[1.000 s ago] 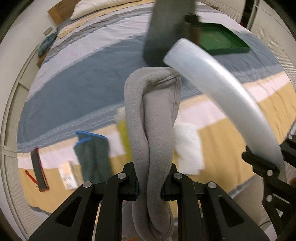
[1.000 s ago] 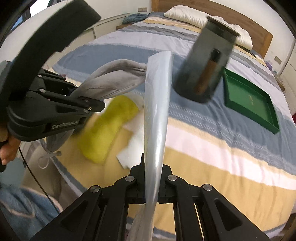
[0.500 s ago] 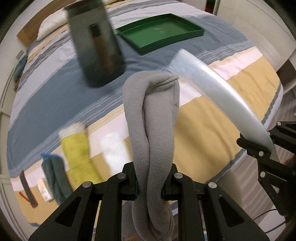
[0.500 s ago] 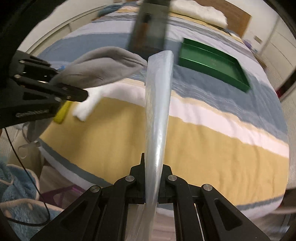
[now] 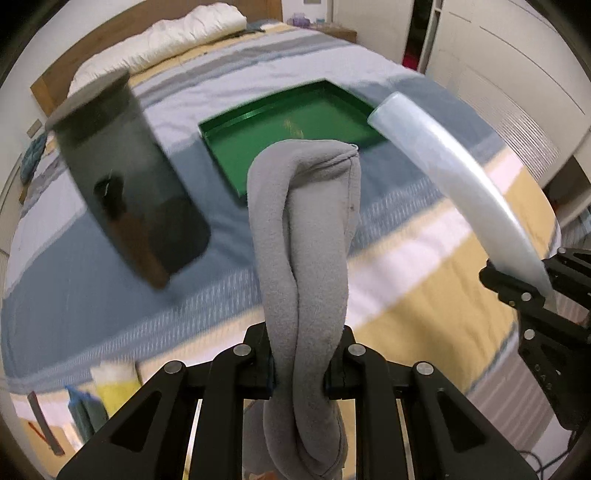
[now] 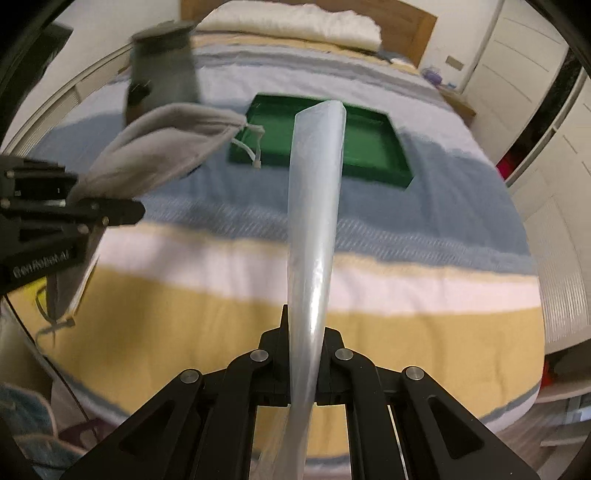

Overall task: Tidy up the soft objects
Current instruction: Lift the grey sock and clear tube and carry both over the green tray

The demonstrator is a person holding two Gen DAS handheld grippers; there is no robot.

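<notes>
My left gripper (image 5: 298,365) is shut on a grey fleece drawstring pouch (image 5: 306,236) that stands up between its jaws; the pouch also shows in the right wrist view (image 6: 162,144). My right gripper (image 6: 303,369) is shut on a clear plastic bag (image 6: 314,206), folded into a long strip; the bag also shows in the left wrist view (image 5: 458,184). Both are held above the striped bed (image 6: 406,280). A green tray (image 5: 280,129) lies ahead on the bed, also in the right wrist view (image 6: 373,147).
A dark smoky container (image 5: 125,173) stands on the bed left of the tray. A yellow cloth (image 5: 114,384), a blue-edged cloth (image 5: 83,410) and a small dark object (image 5: 40,421) lie at the near left. White pillows (image 6: 291,22) and a headboard are at the far end. Wardrobe doors (image 6: 535,74) stand at right.
Both grippers have swung right with their loads. The green tray has come to the middle of both views; the yellow and white cloths have slid off to the lower left.
</notes>
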